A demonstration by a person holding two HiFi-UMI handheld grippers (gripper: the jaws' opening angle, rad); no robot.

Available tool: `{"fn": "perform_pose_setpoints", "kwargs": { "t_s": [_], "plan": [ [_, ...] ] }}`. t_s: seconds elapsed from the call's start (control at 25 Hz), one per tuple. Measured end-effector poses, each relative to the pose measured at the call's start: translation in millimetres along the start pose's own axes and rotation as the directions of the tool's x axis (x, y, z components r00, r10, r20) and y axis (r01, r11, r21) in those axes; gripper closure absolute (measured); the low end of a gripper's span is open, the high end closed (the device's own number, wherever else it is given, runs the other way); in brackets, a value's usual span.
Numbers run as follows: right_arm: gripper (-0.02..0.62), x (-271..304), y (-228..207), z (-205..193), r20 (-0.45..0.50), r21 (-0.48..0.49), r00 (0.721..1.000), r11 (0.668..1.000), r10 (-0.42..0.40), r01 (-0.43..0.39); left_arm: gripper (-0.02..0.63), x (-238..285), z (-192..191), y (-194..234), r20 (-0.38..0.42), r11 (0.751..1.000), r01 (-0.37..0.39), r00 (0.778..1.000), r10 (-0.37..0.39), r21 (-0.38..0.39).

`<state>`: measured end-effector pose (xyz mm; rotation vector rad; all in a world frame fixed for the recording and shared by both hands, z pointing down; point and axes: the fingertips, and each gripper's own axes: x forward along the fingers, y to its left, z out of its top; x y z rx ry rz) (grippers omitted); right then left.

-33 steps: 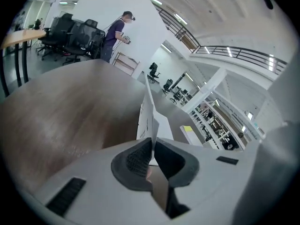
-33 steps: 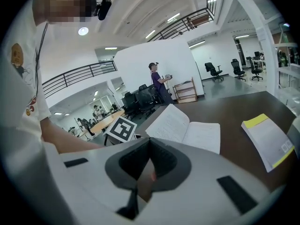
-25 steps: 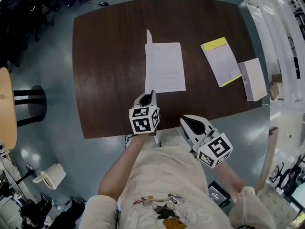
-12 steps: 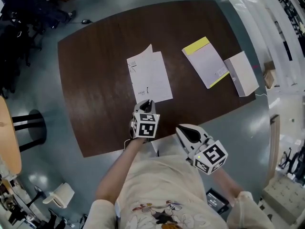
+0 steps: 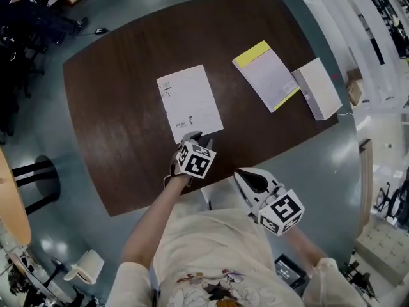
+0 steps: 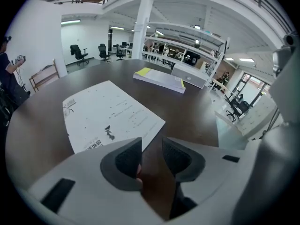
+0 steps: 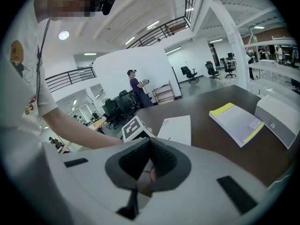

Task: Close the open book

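Surface: a dark brown wooden surface with rounded corners lies under the left fingers and ahead of the right ones.
Book: a thin white paper-covered book with small dark print lies flat and closed on the surface. It is just beyond the left fingers, with its near edge at their tips. Whether they touch it cannot be told.
Left gripper: the pale grey left gripper, with its marker cube, points steeply down at the book's near edge. Its fingers stand a narrow gap apart, having just been opening. Only bare brown surface shows between them, and nothing is held.
Right gripper: the right gripper hangs short of the surface's near edge, close to the person's body. Its fingers are pressed together on nothing.
Pad: a pale lilac pad with a yellow edge lies flat, well beyond the right fingers and apart from the book.
Box: a flat white box lies just beside the pad, farthest from both pairs of fingers.
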<state>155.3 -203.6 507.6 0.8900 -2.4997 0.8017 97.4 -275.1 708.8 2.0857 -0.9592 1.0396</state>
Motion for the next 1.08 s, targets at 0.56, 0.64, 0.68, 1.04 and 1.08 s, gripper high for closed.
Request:
{"fn": "perform_pose_setpoints", "kwargs": {
  "t_s": [0.56,0.64,0.68,1.04,1.08],
  "plan": [
    [0.594,-3.3,-2.1,-10.8,0.014,0.0,1.0,1.0,-0.015,0.015,0.469,-42.6,-10.3,2.7,0.079,0.996,-0.064,0.994,0.069,-0.062],
    [0.594,-1.5,0.0,-13.7,0.017,-0.001,1.0,1.0,-0.003,0.003,0.507,-63.1,-8.0,4.2,0.13,0.99,-0.087,0.986,0.101,-0.112],
    [0.594,0.0,2.2,-16.2,0.014,-0.003,1.0,1.0,0.006,-0.006,0.548,-75.8,-7.1,5.1,0.155,0.986,-0.102,0.98,0.122,-0.133],
    [0.594,6.8,37.9,-9.6,0.002,-0.063,0.998,0.996,0.056,-0.056,0.6,-194.7,-12.0,-8.4,0.297,0.964,-0.131,0.934,0.198,-0.232],
    [0.594,8.0,41.6,-7.0,0.003,-0.07,0.998,0.996,0.056,-0.056,0.6,-205.9,-13.9,-9.7,0.307,0.961,-0.131,0.93,0.204,-0.242]
  ]
}}
